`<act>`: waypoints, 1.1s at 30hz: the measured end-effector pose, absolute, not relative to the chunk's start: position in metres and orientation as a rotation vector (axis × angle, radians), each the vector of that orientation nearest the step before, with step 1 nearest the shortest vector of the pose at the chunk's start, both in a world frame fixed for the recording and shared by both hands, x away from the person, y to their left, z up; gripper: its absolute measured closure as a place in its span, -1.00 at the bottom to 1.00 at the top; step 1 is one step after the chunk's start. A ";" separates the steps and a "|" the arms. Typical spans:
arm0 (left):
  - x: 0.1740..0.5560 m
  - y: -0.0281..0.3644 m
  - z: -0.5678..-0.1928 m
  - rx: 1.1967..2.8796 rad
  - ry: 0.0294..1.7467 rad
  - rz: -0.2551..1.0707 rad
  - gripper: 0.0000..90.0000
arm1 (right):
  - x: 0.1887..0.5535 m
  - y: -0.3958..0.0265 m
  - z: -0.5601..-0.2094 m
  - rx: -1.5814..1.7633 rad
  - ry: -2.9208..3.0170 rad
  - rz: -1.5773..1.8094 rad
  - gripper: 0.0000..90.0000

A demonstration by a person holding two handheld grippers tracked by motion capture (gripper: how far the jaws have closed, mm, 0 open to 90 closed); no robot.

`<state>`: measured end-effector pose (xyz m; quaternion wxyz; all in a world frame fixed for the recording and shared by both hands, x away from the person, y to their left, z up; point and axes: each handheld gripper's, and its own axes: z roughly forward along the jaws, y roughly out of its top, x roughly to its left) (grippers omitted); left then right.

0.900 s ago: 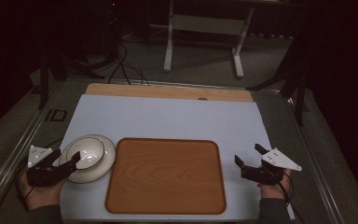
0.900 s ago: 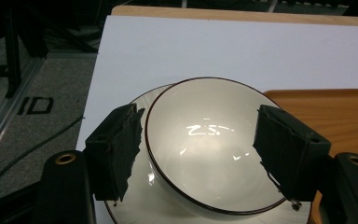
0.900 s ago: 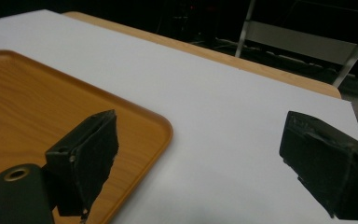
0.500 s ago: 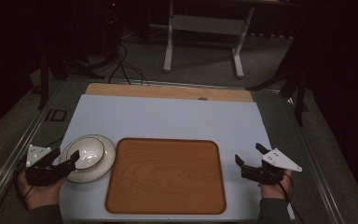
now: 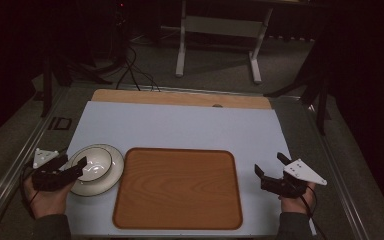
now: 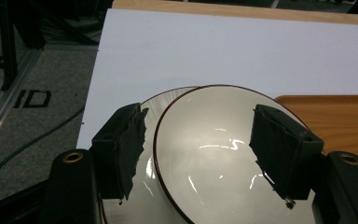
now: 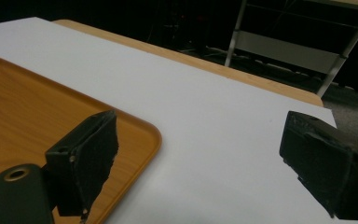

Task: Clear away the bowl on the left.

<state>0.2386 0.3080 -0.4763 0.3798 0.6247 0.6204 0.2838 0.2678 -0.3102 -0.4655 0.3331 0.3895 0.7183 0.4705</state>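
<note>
A white bowl (image 5: 96,162) with a dark rim sits on a white plate (image 5: 105,181) at the table's left, just left of a wooden tray (image 5: 178,187). My left gripper (image 5: 76,162) is open, its jaws spread on either side of the bowl's near rim (image 6: 200,154) without closing on it; the plate (image 6: 151,100) peeks out behind. My right gripper (image 5: 270,166) stands open over bare white table right of the tray, nothing between its jaws; the tray's corner (image 7: 140,128) lies by its left jaw.
The white sheet (image 5: 180,125) covers a wooden tabletop whose far edge (image 5: 180,97) shows. Beyond stand a metal frame's legs (image 5: 217,45) and floor cables (image 5: 130,70). Metal rails run along both table sides.
My left gripper has crept forward, bringing its jaws around the bowl's near rim. The right gripper has stayed nearly still.
</note>
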 end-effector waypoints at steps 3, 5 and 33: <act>0.240 0.310 -0.477 1.589 1.595 0.712 -0.20 | 0.267 -0.310 -0.464 1.000 1.866 1.223 -0.73; 0.241 0.313 -0.480 1.583 1.605 0.700 -0.18 | 0.267 -0.309 -0.464 0.995 1.863 1.218 -0.70; 0.264 0.318 -0.504 1.712 1.765 0.543 0.18 | 0.266 -0.310 -0.463 0.992 1.854 1.220 -0.71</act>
